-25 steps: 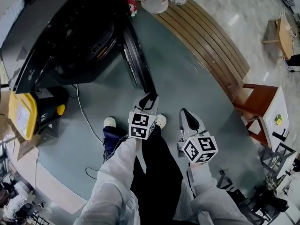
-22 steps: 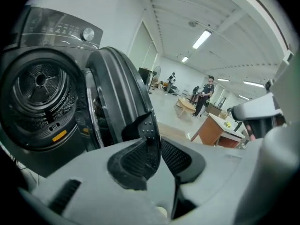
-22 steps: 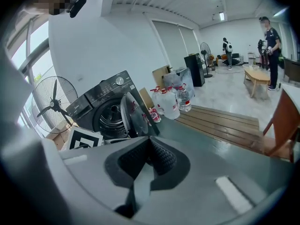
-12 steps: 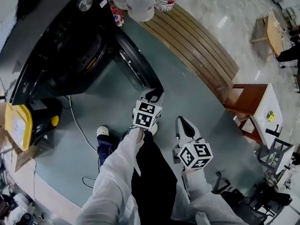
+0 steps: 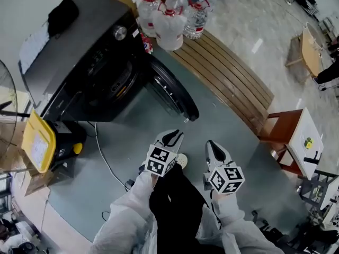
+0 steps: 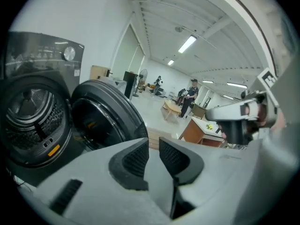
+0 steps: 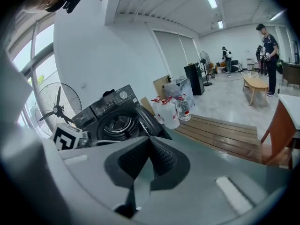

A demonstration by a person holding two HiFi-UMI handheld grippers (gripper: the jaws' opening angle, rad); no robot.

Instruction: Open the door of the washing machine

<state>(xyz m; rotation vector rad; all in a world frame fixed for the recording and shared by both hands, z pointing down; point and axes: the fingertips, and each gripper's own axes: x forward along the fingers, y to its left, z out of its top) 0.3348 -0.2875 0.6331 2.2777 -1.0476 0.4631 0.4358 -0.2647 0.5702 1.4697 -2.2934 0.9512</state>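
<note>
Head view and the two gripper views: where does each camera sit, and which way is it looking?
Head view: on the person's head, looking steeply down at the washing machine, its door open; shows white sleeves, the left hand-held gripper and right hand-held gripper.
Left gripper view: rides the left hand-held gripper, facing drum and door; its empty jaws have just been closing, now slightly apart.
Right gripper view: rides the right one, facing machine and water bottles; jaws together.
All three share the open door.
</note>
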